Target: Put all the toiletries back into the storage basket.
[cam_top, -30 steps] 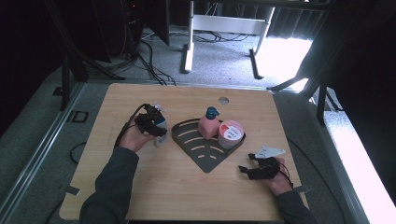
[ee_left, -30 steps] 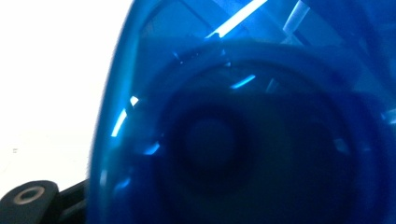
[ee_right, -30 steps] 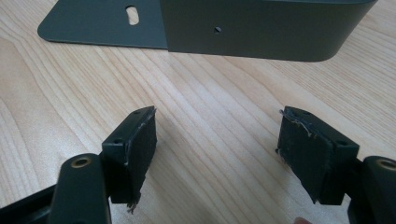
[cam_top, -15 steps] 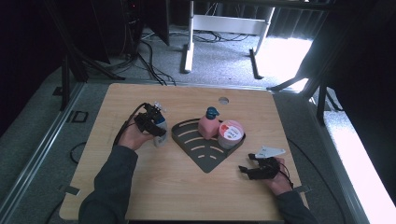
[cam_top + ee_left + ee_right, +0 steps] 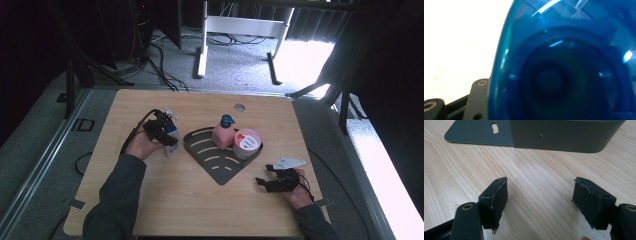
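My left forearm, in a dark sleeve, comes up from the lower edge of the high view and bends inward; my left hand holds the left claw low over the worktop. Its jaws have just been opening. My right hand rests near the worktop's right front corner, and the right claw points inward, jaws wide apart with nothing between them.

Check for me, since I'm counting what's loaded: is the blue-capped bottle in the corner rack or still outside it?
Outside. The blue-capped bottle stands on the table beside the rack, at the left gripper.
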The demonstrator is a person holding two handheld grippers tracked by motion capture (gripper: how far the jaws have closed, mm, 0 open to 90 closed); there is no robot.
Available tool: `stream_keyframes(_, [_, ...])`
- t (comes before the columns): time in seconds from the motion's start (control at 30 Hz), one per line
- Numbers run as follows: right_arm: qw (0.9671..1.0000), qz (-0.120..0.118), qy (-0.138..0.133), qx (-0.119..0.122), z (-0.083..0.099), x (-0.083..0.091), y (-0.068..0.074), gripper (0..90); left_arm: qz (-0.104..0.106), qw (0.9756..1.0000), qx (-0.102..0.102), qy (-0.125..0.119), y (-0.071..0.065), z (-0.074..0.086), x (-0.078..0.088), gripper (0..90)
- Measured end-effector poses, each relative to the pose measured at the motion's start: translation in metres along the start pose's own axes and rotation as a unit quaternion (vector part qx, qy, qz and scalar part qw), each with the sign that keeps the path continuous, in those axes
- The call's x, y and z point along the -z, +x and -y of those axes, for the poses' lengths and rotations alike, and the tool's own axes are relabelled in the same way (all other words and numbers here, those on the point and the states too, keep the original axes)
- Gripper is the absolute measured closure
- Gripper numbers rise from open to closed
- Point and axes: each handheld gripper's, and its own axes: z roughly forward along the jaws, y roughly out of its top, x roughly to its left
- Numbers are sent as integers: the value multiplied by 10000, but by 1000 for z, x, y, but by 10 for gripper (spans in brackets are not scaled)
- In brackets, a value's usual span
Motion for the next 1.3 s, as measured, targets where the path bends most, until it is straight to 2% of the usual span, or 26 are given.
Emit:
stream_keyframes(0.57, [10000, -5, -3, -2, 0, 0, 0, 278, 116, 9996, -192, 176, 0, -2, -1, 499])
stream_keyframes(1.0, [10000, -2, -1, 0, 0, 0, 0, 278, 117, 9993, -142, 330, -4, -3, 1, 529])
stream_keyframes(1.3, [10000, -4, -2, -1, 0, 0, 0, 278, 136, 9983, 7, 575, -5, -5, 3, 530])
